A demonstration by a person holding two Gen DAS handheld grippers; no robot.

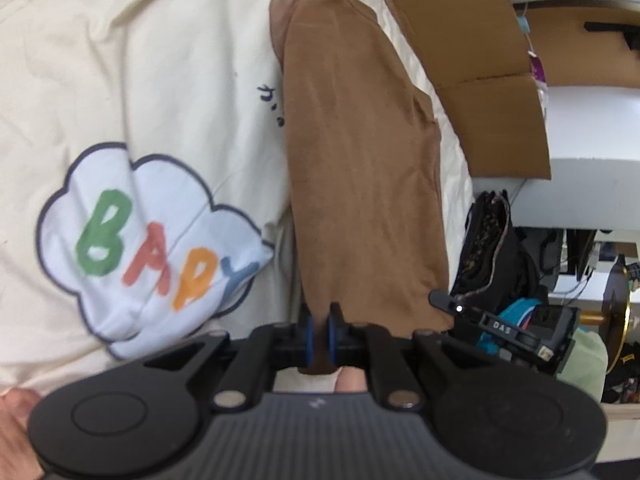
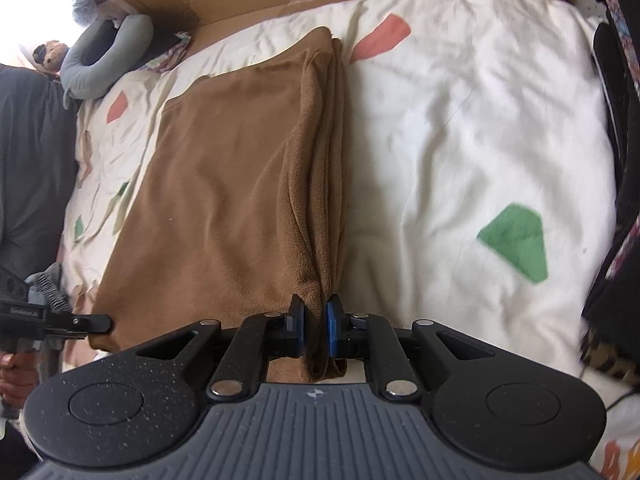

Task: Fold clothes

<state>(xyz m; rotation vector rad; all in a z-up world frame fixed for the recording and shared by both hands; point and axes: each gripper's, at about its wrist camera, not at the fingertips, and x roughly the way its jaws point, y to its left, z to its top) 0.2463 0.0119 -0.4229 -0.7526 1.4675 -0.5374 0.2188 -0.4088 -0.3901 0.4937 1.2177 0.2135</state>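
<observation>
A brown garment (image 1: pixel 360 168) lies on a cream bedspread (image 1: pixel 120 80), folded into a long strip. My left gripper (image 1: pixel 319 330) is shut on its near edge, with brown cloth pinched between the blue pads (image 1: pixel 307 332). In the right wrist view the same brown garment (image 2: pixel 224 200) shows a thick stack of folded layers along its right side. My right gripper (image 2: pixel 316 330) is shut on that stacked edge at the near corner. The other gripper's black finger (image 2: pixel 86 324) reaches the garment's left corner. The right gripper (image 1: pixel 460 308) also shows at the garment's right corner in the left wrist view.
The bedspread (image 2: pixel 460 140) has coloured patches and a cloud print reading "BABY" (image 1: pixel 152 248). Cardboard (image 1: pixel 472 60) runs along the far side of the bed. Dark clothing (image 2: pixel 616 200) is piled at the right. A grey plush toy (image 2: pixel 100 64) lies at the far left corner.
</observation>
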